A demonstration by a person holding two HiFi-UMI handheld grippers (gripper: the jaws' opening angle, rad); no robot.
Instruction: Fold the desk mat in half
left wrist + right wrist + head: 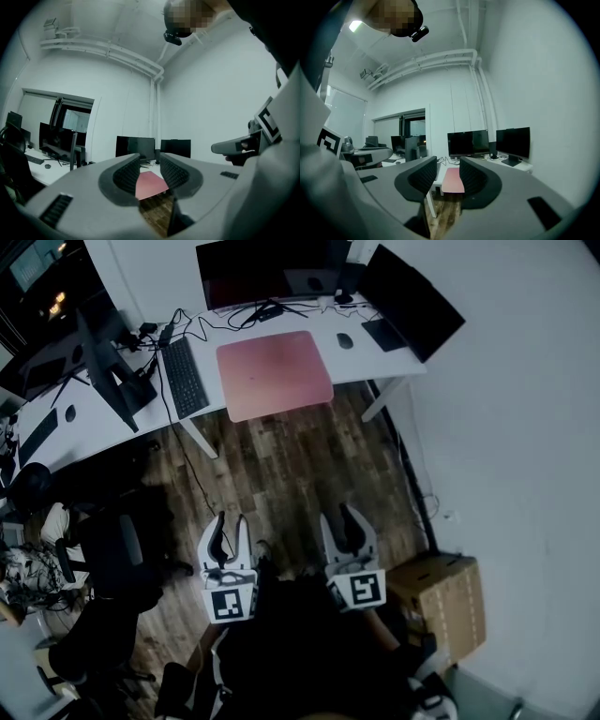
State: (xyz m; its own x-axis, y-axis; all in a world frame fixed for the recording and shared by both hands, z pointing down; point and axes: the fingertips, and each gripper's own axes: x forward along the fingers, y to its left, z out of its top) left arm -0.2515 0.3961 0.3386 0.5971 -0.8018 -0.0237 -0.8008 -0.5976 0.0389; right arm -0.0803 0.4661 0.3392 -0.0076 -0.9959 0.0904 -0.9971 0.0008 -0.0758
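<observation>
Left grey two-jaw gripper (pixel 232 521) and right grey two-jaw gripper (pixel 337 514) are held level, side by side above the wood-plank floor (pixel 281 474), jaws partly apart with nothing gripped. Flat pink rectangular desk mat (pixel 274 373) lies unfolded on the white desk (pixel 375 364), well apart from both.

Head view: high up, tilted steeply down, well back from the counter (pixel 375 367), with wooden floor (pixel 281 474) between. Left gripper (pixel 232 519) view and right gripper (pixel 337 514) view: both level, side by side, facing that same far counter. All three views share the pink desk mat (pixel 274 374) and the monitors (pixel 272 273). The blurred shape at each gripper view's inner edge is probably the other gripper.
</observation>
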